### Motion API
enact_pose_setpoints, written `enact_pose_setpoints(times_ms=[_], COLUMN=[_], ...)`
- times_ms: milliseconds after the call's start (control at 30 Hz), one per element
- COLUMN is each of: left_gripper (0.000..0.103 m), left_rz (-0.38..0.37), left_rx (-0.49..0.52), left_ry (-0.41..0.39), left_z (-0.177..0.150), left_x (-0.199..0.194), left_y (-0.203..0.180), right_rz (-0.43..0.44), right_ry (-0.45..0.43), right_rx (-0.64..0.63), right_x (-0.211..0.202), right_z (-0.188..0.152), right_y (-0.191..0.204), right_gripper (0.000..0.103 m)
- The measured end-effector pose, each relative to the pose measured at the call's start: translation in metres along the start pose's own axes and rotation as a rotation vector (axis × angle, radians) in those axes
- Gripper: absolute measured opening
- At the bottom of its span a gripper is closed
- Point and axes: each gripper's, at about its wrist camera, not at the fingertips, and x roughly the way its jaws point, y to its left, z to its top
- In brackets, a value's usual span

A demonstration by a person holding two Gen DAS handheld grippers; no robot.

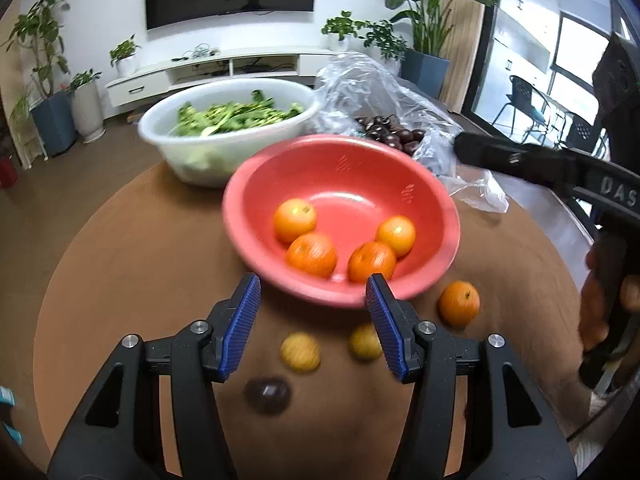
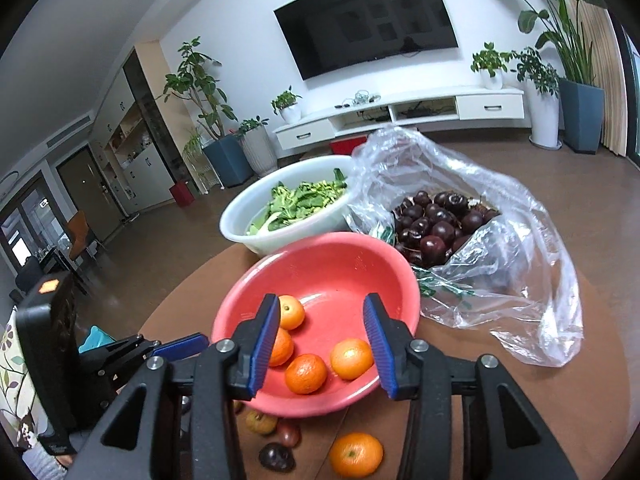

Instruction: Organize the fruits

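Beyond the left hand-held gripper (image 1: 314,322) sits the red bowl (image 1: 424,184).

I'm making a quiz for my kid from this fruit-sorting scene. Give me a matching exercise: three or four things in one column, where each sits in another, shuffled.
Things:
1. leafy greens
2. dark cherries
3. four oranges
4. lone orange

Places:
a. in the red bowl
b. on the bare table
c. in the white bowl
d. in the clear plastic bag

Pairs: 1-c, 2-d, 3-a, 4-b
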Motion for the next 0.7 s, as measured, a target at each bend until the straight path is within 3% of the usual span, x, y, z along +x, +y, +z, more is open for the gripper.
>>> enact_pose_setpoints(times_ms=[300, 700], left_gripper=[0.053, 0.053], left_rz=[0.023, 0.05], left_rx=[-0.09, -0.128], left_ry=[0.024, 0.018], left_z=[-0.04, -0.069], left_x=[-0.026, -0.054], left_y=[0.034, 0.052], right_rz=[-0.042, 0.006], right_ry=[0.01, 0.219], right_rx=[-0.093, -0.291], right_x=[-0.036, 0.013], right_z=[-0.035, -0.087], right_y=[0.015, 0.064], right_gripper=[0.048, 0.048])
